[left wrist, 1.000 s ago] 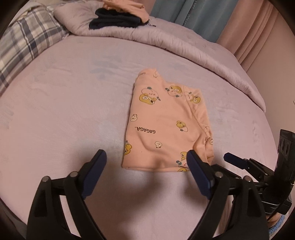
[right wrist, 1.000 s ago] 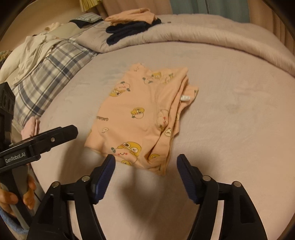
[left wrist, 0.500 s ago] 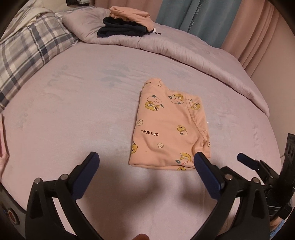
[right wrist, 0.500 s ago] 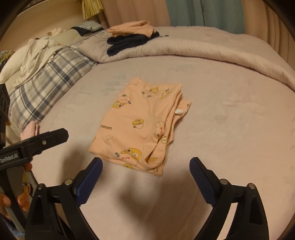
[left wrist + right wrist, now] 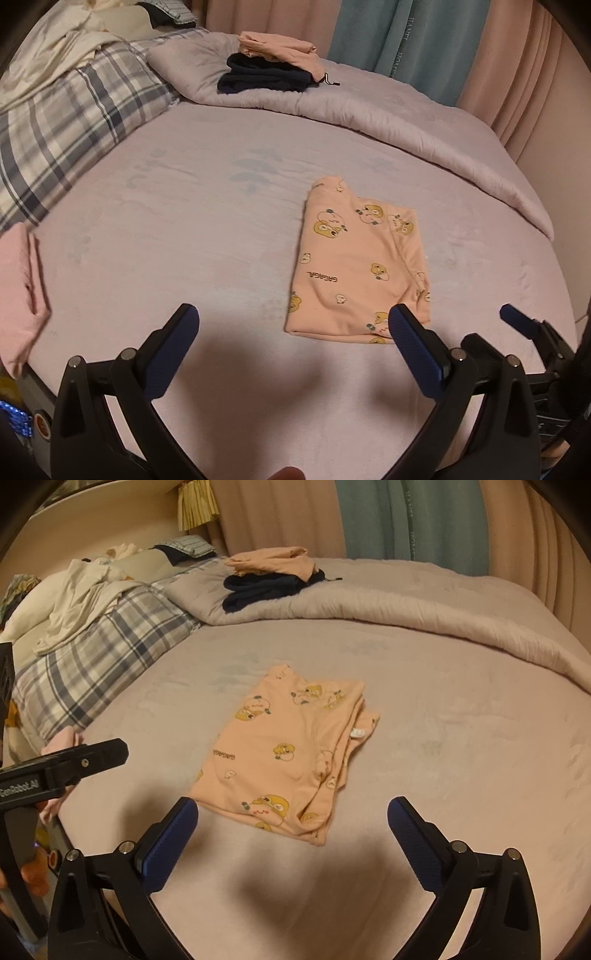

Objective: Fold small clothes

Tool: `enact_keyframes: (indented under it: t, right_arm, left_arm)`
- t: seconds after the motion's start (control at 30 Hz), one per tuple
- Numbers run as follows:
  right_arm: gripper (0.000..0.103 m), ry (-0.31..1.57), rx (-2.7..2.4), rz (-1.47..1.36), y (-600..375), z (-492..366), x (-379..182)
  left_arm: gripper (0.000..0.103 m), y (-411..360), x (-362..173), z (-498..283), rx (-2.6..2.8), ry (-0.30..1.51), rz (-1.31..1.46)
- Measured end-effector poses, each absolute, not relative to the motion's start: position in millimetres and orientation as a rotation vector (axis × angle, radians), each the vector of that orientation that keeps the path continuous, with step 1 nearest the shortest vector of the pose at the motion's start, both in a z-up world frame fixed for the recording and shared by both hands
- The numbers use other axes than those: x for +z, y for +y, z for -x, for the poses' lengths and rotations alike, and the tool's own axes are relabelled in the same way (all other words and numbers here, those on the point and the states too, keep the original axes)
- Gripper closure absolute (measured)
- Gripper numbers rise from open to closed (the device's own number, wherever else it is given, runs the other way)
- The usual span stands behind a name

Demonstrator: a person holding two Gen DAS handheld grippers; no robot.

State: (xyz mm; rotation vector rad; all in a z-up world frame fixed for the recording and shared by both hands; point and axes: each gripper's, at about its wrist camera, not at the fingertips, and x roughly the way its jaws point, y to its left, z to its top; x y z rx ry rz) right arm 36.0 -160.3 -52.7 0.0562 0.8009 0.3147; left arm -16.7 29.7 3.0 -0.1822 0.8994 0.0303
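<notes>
Left claw [image 5: 293, 326]: jaws spread as wide as they go, nothing between them — only bare sheet below.
Right claw [image 5: 291, 818]: jaws opening, near full spread, empty; garment's near hem lies just beyond the tips, untouched.
Peach printed garment [image 5: 356, 264]: lying flat on the bed sheet [image 5: 177, 229], folded to a narrow oblong, at about 1 o'clock from the left claw and 12 o'clock from the right; looks let go so the fold can settle.
Right-hand edge of garment: layers stepped and a white tag [image 5: 357, 732] showing — fold probably not quite square.
Folded stack [image 5: 273, 66]: dark piece under a peach one, far off at 12 o'clock on the rolled duvet [image 5: 406, 122]; likely the pile for finished items.
Pink cloth [image 5: 18, 291]: at 9 o'clock by the bed edge, perhaps waiting its turn.
Plaid pillow [image 5: 66, 122]: at 10 o'clock, clear of the work.
</notes>
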Motion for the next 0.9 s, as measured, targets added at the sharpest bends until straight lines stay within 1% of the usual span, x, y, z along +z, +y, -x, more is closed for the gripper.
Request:
enact_keyframes:
  t: [0.43,0.9]
  right_arm:
    - [0.001,0.752,0.317,-0.034,-156.4,-31.6,-33.1]
    - [0.001,0.766,0.329,-0.042,-155.8,-33.4,-34.1]
  left_arm:
    - [0.001,29.2,12.6,25.1,0.031,0.888,0.171]
    - [0.001,24.8,7.4,21.6,0.022,0.912,0.171]
